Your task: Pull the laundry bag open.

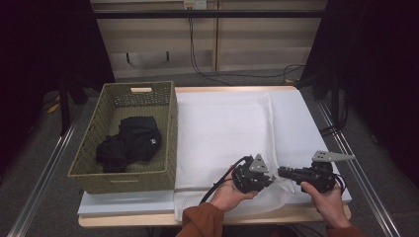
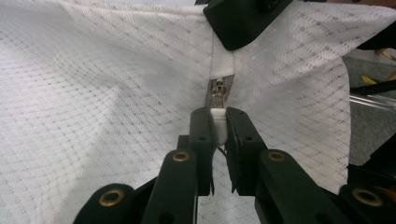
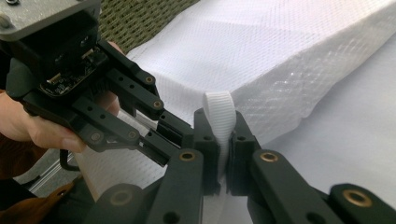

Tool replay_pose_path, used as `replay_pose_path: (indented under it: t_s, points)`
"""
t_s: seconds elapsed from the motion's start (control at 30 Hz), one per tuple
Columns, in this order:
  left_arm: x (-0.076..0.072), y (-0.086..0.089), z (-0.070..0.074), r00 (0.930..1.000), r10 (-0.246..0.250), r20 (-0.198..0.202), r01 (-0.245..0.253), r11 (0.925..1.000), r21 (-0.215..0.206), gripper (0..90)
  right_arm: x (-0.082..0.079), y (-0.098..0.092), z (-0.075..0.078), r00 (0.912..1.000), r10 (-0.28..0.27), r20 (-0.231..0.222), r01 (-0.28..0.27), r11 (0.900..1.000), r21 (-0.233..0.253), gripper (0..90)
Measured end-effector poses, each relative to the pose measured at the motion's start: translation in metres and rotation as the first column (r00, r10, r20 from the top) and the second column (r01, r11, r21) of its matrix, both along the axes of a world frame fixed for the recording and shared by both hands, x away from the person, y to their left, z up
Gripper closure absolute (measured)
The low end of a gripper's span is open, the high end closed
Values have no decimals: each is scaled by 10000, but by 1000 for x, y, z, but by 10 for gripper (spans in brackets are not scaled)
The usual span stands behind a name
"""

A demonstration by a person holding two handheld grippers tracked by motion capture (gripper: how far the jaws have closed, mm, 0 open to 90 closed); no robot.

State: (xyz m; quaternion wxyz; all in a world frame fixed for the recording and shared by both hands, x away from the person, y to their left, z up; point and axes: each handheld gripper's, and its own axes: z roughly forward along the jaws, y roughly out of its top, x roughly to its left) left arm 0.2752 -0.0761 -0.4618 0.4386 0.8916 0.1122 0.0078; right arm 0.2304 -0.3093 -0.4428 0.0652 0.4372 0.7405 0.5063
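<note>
A white mesh bag (image 1: 232,128) lies flat on the table, its near right corner lifted between my two grippers. My left gripper (image 2: 218,125) is shut on the white pull tab (image 2: 219,116) of the bag's zipper slider (image 2: 217,88). My right gripper (image 3: 223,137) is shut on a white webbing loop (image 3: 219,108) at that same corner. In the high view the left gripper (image 1: 271,177) and right gripper (image 1: 280,172) meet tip to tip near the front edge. The right gripper view shows the left gripper (image 3: 177,133) close at its left.
A woven olive basket (image 1: 170,123) stands at the table's left with a black garment (image 1: 129,143) inside. The table's front edge (image 1: 148,217) runs just below my hands. Cables (image 1: 197,59) hang on the far wall.
</note>
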Motion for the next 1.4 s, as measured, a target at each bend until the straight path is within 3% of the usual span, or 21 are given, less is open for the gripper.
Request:
replay_pose_path:
  t_s: [0.03,0.07,0.27,0.37,0.43,0.5,0.63,0.7,0.73,0.8,0.87,0.9,0.93,1.03,1.17,1.3,1.37,1.4]
  points:
    - [0,0,0,10000,-28,11,29,9999,-162,816,0,0,1,10000,32,60,-32,10000,-20,856]
    - [0,0,2,10000,-13,39,13,9999,110,817,0,-1,2,9999,64,83,-63,9999,-116,856]
    - [3,-1,0,9999,-103,40,102,9999,106,817,1,-2,0,10000,59,70,-59,10000,48,858]
    - [2,-2,-1,9998,-137,134,133,9994,317,817,0,0,2,9999,96,84,-95,9999,-98,860]
    - [1,-2,-3,10000,-57,22,57,9999,153,817,0,-2,4,9998,-1,202,0,10000,32,860]
    - [1,-1,-3,9998,-139,168,130,9986,511,817,-1,-3,3,9999,-91,144,90,9999,65,861]
    - [1,2,-4,9999,132,-7,-132,9998,150,817,-1,-3,0,9999,-48,130,45,9998,177,861]
    - [2,2,-5,9998,163,102,-165,9997,176,817,-1,-3,1,9997,-106,219,102,9998,182,862]
    - [3,3,-4,9998,45,194,-56,9983,574,816,-1,-3,2,9997,-106,215,101,9997,216,862]
    - [2,3,-7,9999,90,66,-91,9997,221,816,-1,-4,3,9996,-166,244,162,9997,168,862]
    - [3,5,-7,9999,-10,125,4,9988,498,817,-1,-7,3,9995,-213,237,206,9993,314,862]
    - [2,4,-9,9999,135,-43,-134,9995,282,817,-1,-8,2,9995,-236,219,230,9993,294,862]
    - [2,4,-8,10000,82,39,-84,9989,467,816,-1,-9,2,9995,-247,208,240,9992,324,862]
    - [1,4,-7,10000,36,49,-38,9993,383,816,-2,-9,2,9995,-230,204,224,9992,324,862]
    - [1,6,-6,9999,-95,112,89,9981,604,816,-3,-9,2,9994,-253,241,246,9993,272,861]
    - [-2,5,-6,9999,-28,111,23,9991,432,816,-4,-11,3,9992,-304,270,297,9992,265,862]
    - [-2,6,-5,9997,-107,230,92,9977,666,817,-4,-12,3,9990,-350,284,342,9991,268,861]
    - [-2,6,-6,9999,-65,154,58,9990,433,817,-4,-13,3,9989,-366,288,357,9989,290,862]
